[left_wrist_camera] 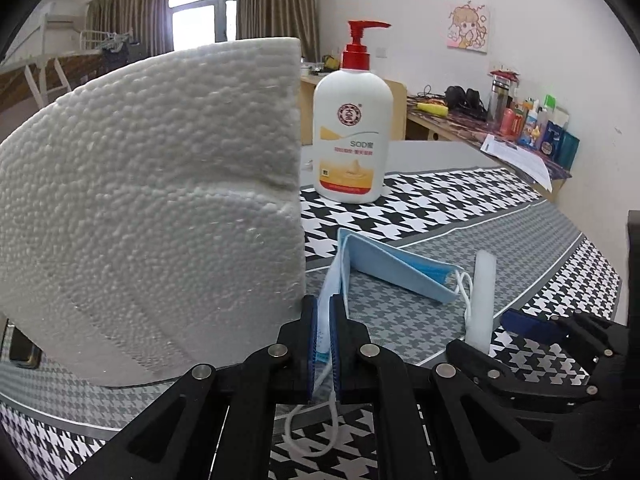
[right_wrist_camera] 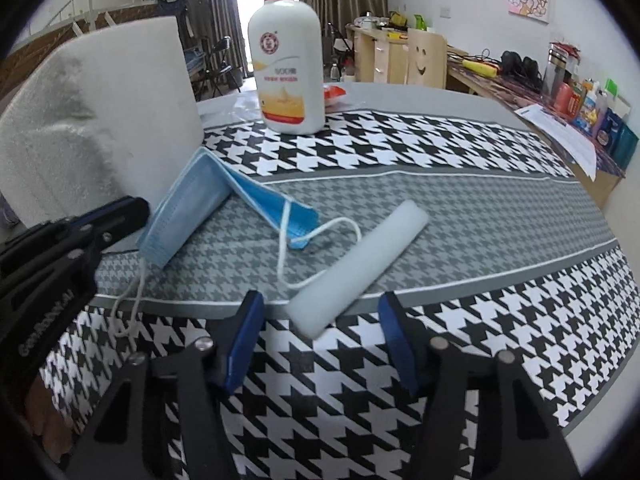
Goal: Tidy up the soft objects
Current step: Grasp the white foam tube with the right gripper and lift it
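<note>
Tongs in your left hand point(left_wrist_camera: 325, 312) pinch the blue mask point(left_wrist_camera: 394, 266); your right tongs point(right_wrist_camera: 320, 320) stand spread around the white foam stick point(right_wrist_camera: 356, 264) on the desk point(right_wrist_camera: 460, 216).

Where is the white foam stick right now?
In the right wrist view, the white foam stick lies on the tablecloth ahead of the open right claw, beside the blue mask.

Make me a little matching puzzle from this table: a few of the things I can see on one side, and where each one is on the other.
Things:
1. face mask
2. white foam stick
3. lotion bottle
4. paper towel roll

Places:
A. standing at the far edge of the cloth
B. pinched in the left gripper
C. lying before the open right gripper
D. upright, left of the mask

Pairs: 1-B, 2-C, 3-A, 4-D
</note>
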Demonstrator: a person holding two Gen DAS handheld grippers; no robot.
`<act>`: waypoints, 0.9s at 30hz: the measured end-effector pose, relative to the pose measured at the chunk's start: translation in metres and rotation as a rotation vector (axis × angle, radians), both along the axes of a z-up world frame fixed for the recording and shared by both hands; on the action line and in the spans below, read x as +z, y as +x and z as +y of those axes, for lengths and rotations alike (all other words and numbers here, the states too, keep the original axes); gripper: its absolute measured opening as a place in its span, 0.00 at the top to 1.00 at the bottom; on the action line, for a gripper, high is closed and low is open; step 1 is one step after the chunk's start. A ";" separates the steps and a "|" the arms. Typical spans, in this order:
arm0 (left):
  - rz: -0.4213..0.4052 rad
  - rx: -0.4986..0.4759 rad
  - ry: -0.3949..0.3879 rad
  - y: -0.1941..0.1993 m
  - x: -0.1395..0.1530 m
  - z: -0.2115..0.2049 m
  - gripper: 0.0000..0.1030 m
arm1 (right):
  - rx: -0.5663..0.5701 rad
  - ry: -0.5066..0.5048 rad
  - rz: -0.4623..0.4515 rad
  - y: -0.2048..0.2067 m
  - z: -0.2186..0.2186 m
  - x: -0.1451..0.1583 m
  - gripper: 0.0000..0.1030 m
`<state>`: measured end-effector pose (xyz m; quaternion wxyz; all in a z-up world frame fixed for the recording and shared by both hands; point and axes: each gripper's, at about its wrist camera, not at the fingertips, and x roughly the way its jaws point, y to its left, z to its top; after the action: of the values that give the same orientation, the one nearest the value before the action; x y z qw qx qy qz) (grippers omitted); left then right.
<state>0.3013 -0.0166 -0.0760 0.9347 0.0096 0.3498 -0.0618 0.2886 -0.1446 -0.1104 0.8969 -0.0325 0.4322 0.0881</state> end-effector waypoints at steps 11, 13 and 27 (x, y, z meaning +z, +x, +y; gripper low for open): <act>-0.017 -0.024 -0.004 -0.008 0.002 -0.001 0.93 | -0.017 -0.018 0.009 0.000 -0.001 0.002 0.70; -0.022 -0.026 -0.007 -0.009 0.003 -0.001 0.93 | -0.010 0.000 0.009 -0.004 -0.006 0.004 0.76; -0.037 -0.022 0.005 -0.009 0.003 -0.005 0.93 | -0.137 0.012 -0.009 -0.022 -0.054 0.013 0.89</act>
<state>0.2924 -0.0212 -0.0733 0.9403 0.0168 0.3325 -0.0709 0.2663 -0.1982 -0.0969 0.9030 0.0022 0.4287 0.0291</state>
